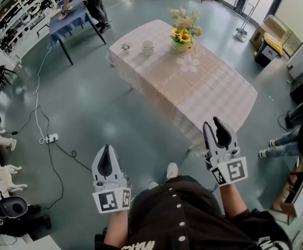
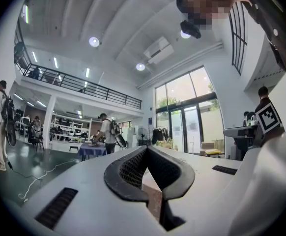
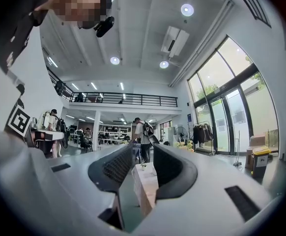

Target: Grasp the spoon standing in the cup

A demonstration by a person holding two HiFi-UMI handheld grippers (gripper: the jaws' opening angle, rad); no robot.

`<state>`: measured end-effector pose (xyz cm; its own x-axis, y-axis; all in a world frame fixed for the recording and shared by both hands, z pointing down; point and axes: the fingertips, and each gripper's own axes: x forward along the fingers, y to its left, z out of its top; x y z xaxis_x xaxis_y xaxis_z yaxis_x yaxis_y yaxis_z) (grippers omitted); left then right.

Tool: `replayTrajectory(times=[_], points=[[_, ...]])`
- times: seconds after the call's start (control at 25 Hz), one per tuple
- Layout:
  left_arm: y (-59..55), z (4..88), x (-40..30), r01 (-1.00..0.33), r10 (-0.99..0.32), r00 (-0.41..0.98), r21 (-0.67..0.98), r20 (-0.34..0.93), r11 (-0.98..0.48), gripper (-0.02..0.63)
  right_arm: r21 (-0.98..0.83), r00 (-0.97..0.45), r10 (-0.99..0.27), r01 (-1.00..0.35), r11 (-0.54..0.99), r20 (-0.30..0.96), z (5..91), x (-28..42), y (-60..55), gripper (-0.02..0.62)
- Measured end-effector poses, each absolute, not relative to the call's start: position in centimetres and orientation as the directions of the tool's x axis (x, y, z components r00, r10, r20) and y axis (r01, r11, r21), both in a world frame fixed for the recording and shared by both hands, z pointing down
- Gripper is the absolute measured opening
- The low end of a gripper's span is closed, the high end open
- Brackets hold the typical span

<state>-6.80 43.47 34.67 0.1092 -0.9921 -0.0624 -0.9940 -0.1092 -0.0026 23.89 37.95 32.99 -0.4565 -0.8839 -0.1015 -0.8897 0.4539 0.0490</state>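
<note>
A white cup (image 1: 148, 47) stands at the far end of the table with the pink checked cloth (image 1: 203, 87); the spoon in it is too small to make out. Sunflowers in a vase (image 1: 181, 37) stand to its right, and a small object (image 1: 125, 47) lies to its left. Both grippers are held well short of the table, over the floor. My left gripper (image 1: 106, 150) has its jaws together with nothing in them, which also shows in the left gripper view (image 2: 146, 149). The jaws of my right gripper (image 1: 212, 123) stand apart and empty; between them the right gripper view (image 3: 143, 150) shows the table (image 3: 145, 183).
A blue-covered table (image 1: 71, 14) with a person (image 1: 97, 1) beside it stands at the back left. Cables and a power strip (image 1: 50, 138) lie on the grey floor at the left. Someone's legs (image 1: 284, 139) are at the right, and a yellow-topped bin (image 1: 268, 46) stands farther back.
</note>
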Motion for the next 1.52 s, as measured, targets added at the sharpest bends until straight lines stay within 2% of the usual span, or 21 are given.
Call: replayTrajectory(times=[0.84,1.52], points=[[41.9,34.7,-6.7,-0.995,-0.993,0.102,-0.010,-0.057,-0.102,0.017,0.021,-0.462,-0.876,-0.886,0.464,-0.139,32.2,23.8,35.8,0.359],[39.6,34.4,-2.9,-0.999,-0.998,0.052,0.001,-0.048,-0.052,0.017,0.016,-0.521,-0.846,-0.853,0.522,-0.113,33.3,26.2,31.8,0.371]])
